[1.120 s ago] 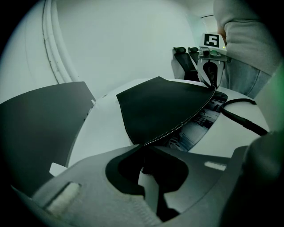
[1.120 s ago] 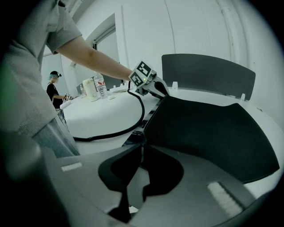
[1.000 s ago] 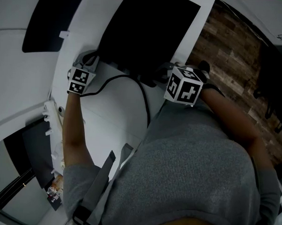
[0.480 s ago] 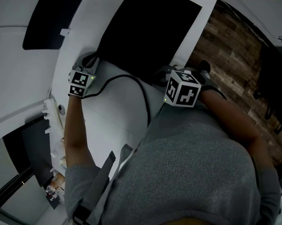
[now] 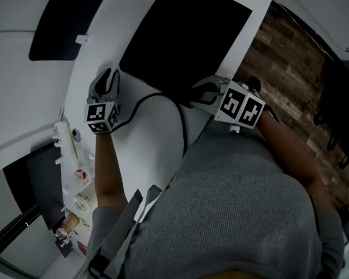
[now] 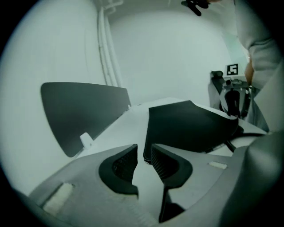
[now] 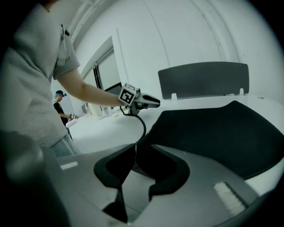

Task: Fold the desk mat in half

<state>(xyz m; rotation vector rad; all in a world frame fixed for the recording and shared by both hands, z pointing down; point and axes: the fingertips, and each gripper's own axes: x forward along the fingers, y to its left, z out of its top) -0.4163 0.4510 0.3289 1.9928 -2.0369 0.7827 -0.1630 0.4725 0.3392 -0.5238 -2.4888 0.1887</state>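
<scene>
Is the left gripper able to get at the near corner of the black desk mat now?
Probably yes. The left gripper has just been opening its jaws; they stand apart, with the desk mat corner right at their tips, not pinched. Nothing on the table blocks it.

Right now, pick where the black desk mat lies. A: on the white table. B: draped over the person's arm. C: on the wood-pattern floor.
A: the head view shows the desk mat lying on the white table.
</scene>
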